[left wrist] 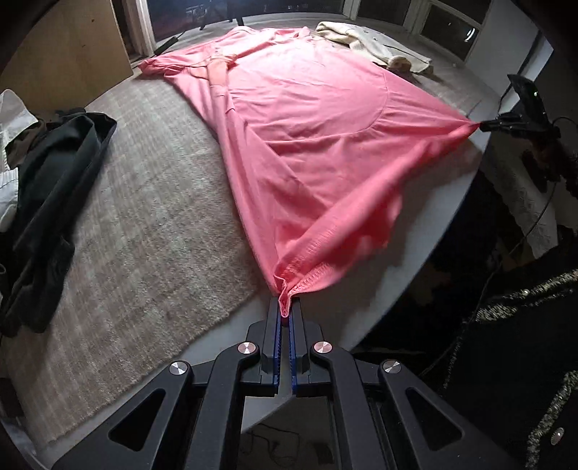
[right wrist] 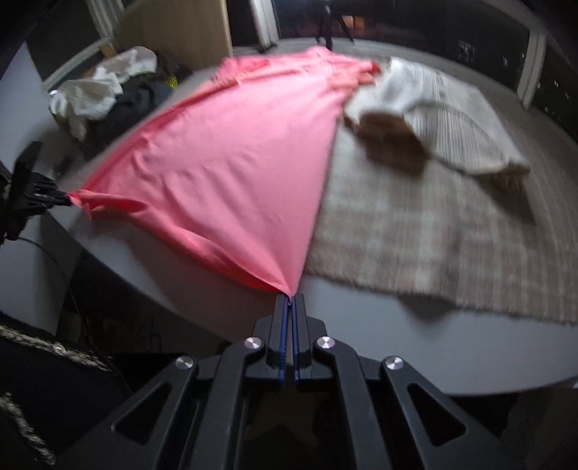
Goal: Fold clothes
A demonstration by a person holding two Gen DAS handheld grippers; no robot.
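The left gripper (left wrist: 285, 307) has its fingers pressed together on one hem corner of the pink garment (left wrist: 307, 119), and the right gripper (right wrist: 290, 298) is clamped on the other corner. The cloth is stretched between them above the near edge of a grey table (left wrist: 231, 340). Its far part lies on a beige woven rug (left wrist: 144, 202) that covers the table. A dark garment (left wrist: 54, 188) lies on the left of the rug, and a cream knit garment (right wrist: 444, 115) on the right. Behind the table are dark windows (left wrist: 202, 14) and a wooden board (left wrist: 72, 47).
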